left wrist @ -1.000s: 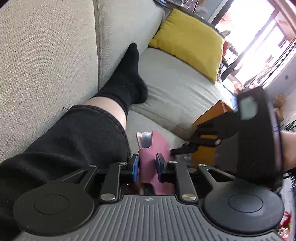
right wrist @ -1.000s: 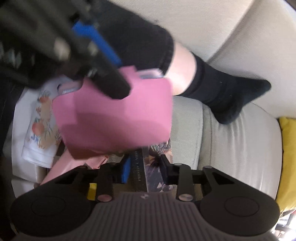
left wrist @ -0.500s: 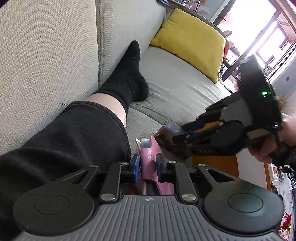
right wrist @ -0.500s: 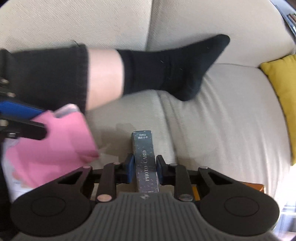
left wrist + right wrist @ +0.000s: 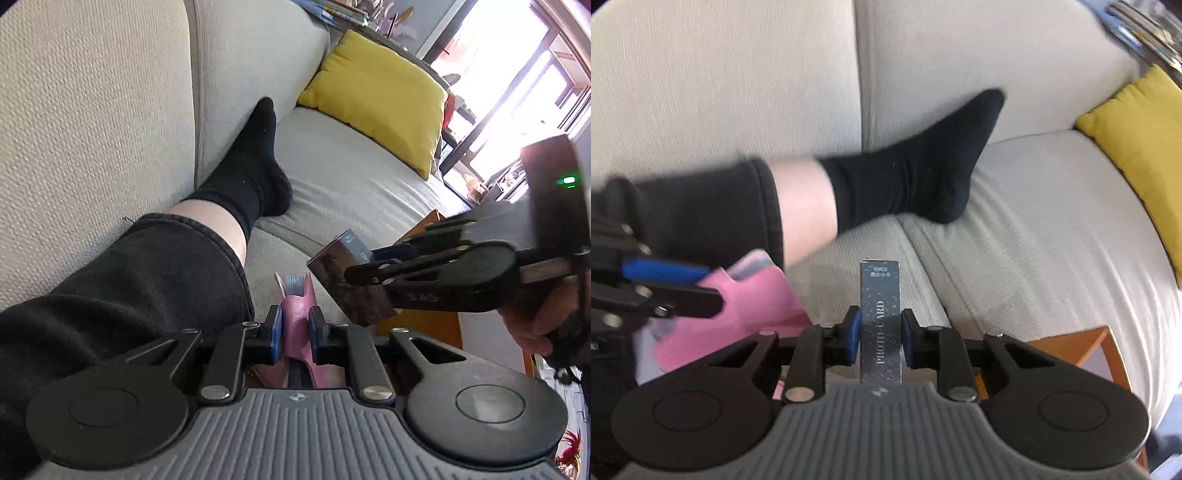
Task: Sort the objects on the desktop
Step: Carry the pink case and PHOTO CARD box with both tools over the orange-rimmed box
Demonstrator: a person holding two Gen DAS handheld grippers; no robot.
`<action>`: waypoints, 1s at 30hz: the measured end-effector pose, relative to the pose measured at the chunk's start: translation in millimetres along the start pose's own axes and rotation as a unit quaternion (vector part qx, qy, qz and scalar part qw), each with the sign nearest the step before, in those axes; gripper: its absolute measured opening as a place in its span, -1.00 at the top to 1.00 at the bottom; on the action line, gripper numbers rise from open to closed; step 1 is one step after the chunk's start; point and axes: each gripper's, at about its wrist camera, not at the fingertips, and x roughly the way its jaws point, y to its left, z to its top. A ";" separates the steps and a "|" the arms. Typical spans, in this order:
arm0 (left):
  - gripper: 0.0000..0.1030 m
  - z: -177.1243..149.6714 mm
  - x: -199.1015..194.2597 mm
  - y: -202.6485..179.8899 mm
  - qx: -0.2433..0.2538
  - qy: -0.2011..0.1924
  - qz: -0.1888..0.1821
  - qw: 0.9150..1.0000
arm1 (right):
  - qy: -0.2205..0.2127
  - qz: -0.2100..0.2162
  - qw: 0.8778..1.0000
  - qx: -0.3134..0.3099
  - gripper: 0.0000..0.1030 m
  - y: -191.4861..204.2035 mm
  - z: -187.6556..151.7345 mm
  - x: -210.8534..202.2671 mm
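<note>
On the left of the left wrist view, the person's leg (image 5: 155, 266) in black trousers and a black sock (image 5: 255, 173) lies on the pale sofa (image 5: 92, 110). The left tongs (image 5: 295, 332) pinch a pink pouch (image 5: 295, 317) edge-on, so only a thin strip shows, with something grey ridged at its top. Further right, the right tongs (image 5: 373, 273) come in from the side gripping a dark card box (image 5: 347, 280) above an orange worktop (image 5: 424, 325); a yellow cushion (image 5: 380, 96) sits beyond.

The right wrist view shows what that one hides. At its left the pink pouch (image 5: 753, 306) shows its broad face, held in the left tongs (image 5: 701, 291). In the middle the right tongs (image 5: 881, 339) clamp the dark box (image 5: 881, 325), its narrow side reading "PHOTO CARD". The orange worktop (image 5: 1082, 350) peeks in at lower right.
</note>
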 end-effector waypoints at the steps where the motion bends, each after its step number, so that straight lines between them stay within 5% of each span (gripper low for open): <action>1: 0.70 0.5 -2.9 -0.8 -0.001 -0.003 0.001 1.000 | -0.011 0.001 1.000 0.011 0.53 0.3 -1.5 -8.3; 15: 0.72 5.7 -57.8 -31.9 0.018 -0.067 -0.027 0.997 | -0.127 -0.014 0.985 0.113 0.53 -0.1 -51.8 -113.1; 23: 0.72 4.0 -76.0 -76.4 0.055 -0.076 -0.087 0.992 | -0.172 -0.035 0.964 0.199 0.53 -16.2 -116.9 -158.5; 30: 0.72 -8.0 -59.7 -119.0 0.089 -0.046 -0.127 0.987 | -0.184 -0.051 0.940 0.284 0.53 -24.8 -182.8 -171.2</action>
